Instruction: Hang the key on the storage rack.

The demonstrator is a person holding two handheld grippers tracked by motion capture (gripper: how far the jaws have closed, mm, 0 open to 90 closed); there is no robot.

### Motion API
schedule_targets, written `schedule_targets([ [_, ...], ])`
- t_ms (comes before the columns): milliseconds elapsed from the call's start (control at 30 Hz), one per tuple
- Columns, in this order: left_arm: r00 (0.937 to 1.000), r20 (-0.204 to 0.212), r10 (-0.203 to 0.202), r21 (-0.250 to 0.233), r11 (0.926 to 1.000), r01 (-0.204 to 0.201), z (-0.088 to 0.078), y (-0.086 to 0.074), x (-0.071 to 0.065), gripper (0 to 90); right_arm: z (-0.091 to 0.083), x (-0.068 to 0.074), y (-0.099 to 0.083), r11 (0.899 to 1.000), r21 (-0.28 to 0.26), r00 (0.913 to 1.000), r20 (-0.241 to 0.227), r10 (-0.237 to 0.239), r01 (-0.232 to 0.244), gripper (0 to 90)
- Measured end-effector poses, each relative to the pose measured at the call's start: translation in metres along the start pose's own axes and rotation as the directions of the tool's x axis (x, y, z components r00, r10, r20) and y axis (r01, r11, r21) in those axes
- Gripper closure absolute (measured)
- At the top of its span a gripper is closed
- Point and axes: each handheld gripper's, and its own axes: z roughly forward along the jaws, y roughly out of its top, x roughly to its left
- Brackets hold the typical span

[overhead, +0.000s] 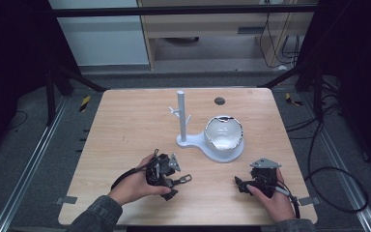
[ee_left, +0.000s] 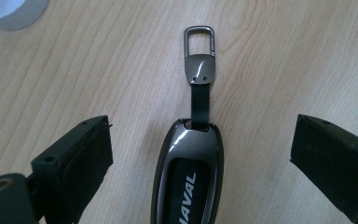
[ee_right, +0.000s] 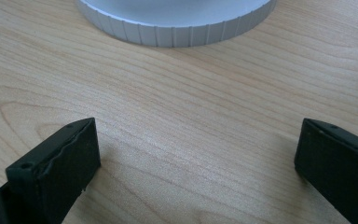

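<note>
Left gripper [overhead: 174, 181]: held in the person's left hand [overhead: 135, 186], low over the table [overhead: 125, 130], nearer the person than the white stand and to its left; its jaws stand wide apart, gripping nothing.
Left gripper's own view: the two black jaws rise from the bottom corners with the key fob lying between them, touching neither.
Key fob [ee_left: 186, 182]: a dark glossy case with white lettering, flat on the wood, its lower end cut off by the frame edge. A short black strap [ee_left: 199, 105] runs from its top to a metal plate, which ends in a small clip ring [ee_left: 199, 37]. The clip points away from the left gripper, toward the white stand's base.
Right gripper [overhead: 244, 186]: held in the person's right hand [overhead: 275, 198], nearer the person than the white stand and to its right, well apart from the left gripper; its jaws are spread wide over bare wood, holding nothing.
White stand [overhead: 211, 145]: sits mid-table, a flat base with an upright post [overhead: 181, 116] that carries short pegs.
Bowl [overhead: 223, 133]: a shallow, shiny dish resting on the round part of the stand's base, just right of the post.
Ribbed white rim [ee_right: 177, 23]: the stand's round edge, seen ahead of the right gripper's jaws, apart from them.
Dark round spot [overhead: 219, 101]: on the tabletop beyond the stand, near the far edge.
</note>
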Motion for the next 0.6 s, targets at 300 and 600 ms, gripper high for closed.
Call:
schedule_targets([
  [300, 0.9978, 0.062, 0.023, 0.091, 0.9954, -0.029, 0.012, 0.020, 0.007, 19.6, 0.000, 0.000, 0.000, 1.000, 0.000, 1.0000, -0.002, -0.001, 0.001, 0.4],
  [600, 0.9956, 0.075, 0.056, 0.201, 0.9771, -0.070, 0.025, 0.034, 0.006, 44.9, 0.000, 0.000, 0.000, 1.000, 0.000, 1.0000, -0.004, -0.004, 0.004, 0.4],
])
